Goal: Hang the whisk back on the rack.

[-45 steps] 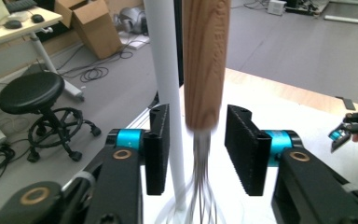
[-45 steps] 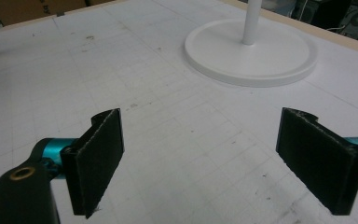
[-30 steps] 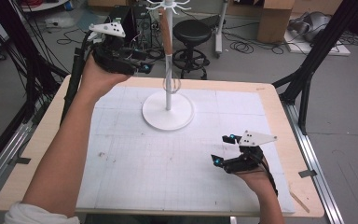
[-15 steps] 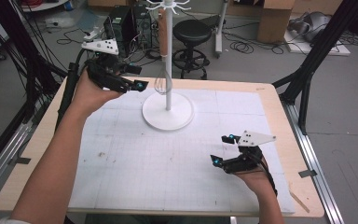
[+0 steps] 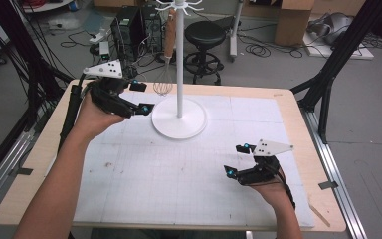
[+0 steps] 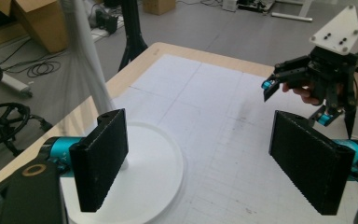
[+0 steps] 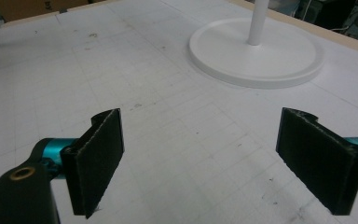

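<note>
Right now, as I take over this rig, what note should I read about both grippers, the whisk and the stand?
Left gripper: jaws open and just been opening, nothing between them. It is beside the white stand, close to the whisk's wire head.
Right gripper: jaws open, nothing held, low over the white mat on the near right.
Whisk: hangs from the top of the stand, wire head down, apart from both grippers.
Done: the whisk appears to be hung.
Left: probably only to draw the left gripper away from the stand.
</note>
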The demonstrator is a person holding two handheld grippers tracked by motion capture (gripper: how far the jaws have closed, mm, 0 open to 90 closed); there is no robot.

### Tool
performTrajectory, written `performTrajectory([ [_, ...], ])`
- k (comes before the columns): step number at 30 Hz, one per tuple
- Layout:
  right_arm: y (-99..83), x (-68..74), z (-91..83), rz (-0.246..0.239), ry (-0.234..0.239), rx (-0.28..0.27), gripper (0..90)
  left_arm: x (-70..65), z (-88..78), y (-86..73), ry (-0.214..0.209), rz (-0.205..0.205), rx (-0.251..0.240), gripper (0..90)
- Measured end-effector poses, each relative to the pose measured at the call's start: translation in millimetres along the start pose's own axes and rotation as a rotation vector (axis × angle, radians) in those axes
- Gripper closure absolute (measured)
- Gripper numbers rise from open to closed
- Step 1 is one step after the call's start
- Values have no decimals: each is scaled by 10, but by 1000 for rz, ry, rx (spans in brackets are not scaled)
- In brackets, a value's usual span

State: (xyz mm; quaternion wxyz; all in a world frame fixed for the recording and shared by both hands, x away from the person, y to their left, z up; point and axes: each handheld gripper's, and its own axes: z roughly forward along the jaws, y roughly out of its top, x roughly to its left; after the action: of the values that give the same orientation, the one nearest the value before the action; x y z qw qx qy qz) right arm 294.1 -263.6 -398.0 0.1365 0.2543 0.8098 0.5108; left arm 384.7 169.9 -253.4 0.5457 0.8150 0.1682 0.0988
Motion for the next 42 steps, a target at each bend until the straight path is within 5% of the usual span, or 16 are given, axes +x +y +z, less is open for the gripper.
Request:
performTrajectory([
  [21,-9,0,0,2,0,4,141,-208,45,-622,-103,-18,-23,144],
  [42,-29,-16,4,6,-6,11,141,-346,92,-1284,-88,-67,-9,77],
])
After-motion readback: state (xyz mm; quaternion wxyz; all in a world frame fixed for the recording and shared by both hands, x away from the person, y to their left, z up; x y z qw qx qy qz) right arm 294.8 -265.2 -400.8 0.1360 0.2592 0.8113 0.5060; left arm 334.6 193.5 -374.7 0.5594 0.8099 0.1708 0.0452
